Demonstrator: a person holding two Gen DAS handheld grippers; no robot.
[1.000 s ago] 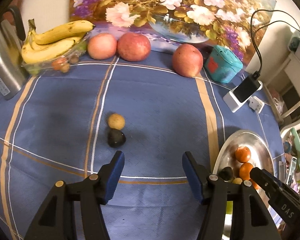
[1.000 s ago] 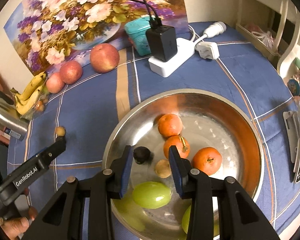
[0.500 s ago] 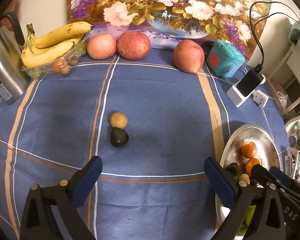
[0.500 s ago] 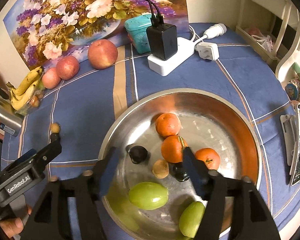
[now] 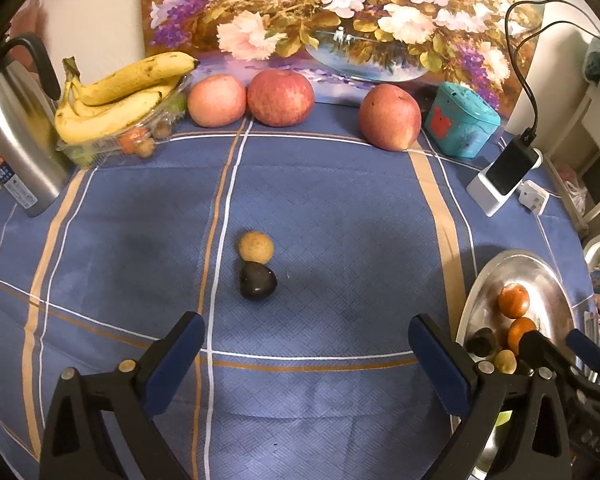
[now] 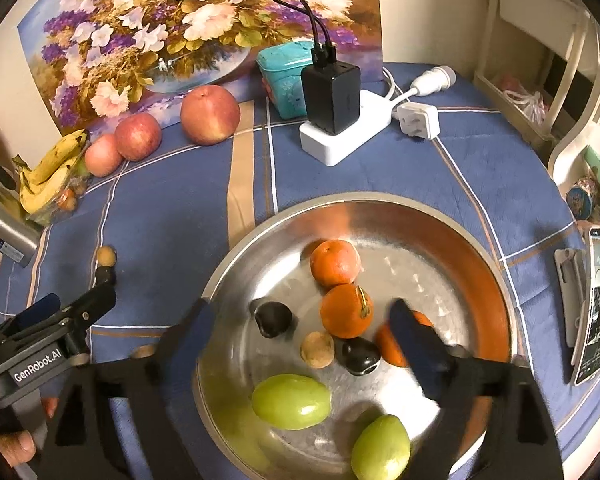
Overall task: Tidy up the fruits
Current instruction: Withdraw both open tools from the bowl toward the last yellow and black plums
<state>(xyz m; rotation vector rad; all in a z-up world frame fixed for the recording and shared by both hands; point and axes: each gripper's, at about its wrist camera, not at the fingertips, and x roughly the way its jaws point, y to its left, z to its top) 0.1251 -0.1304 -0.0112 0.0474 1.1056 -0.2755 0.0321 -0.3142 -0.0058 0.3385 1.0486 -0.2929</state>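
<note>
Two claws gape wide, having just opened, nothing between them — left claw [image 5: 306,350] above the woven worktop [image 5: 340,216], right claw [image 6: 302,330] over the shiny steel bowl [image 6: 480,248] of round fruit at the right edge.

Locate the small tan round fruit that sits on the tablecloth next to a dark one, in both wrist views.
Left wrist: tan fruit at centre, just above the dark fruit.
Right wrist: tan fruit at the left edge, above the left tongs.
Shared landmark: the teal tin by the painting.

Shiny metal bowl [image 6: 480,240] on matt woven cloth [image 5: 320,208]; glossy steel kettle [image 5: 12,140].
</note>
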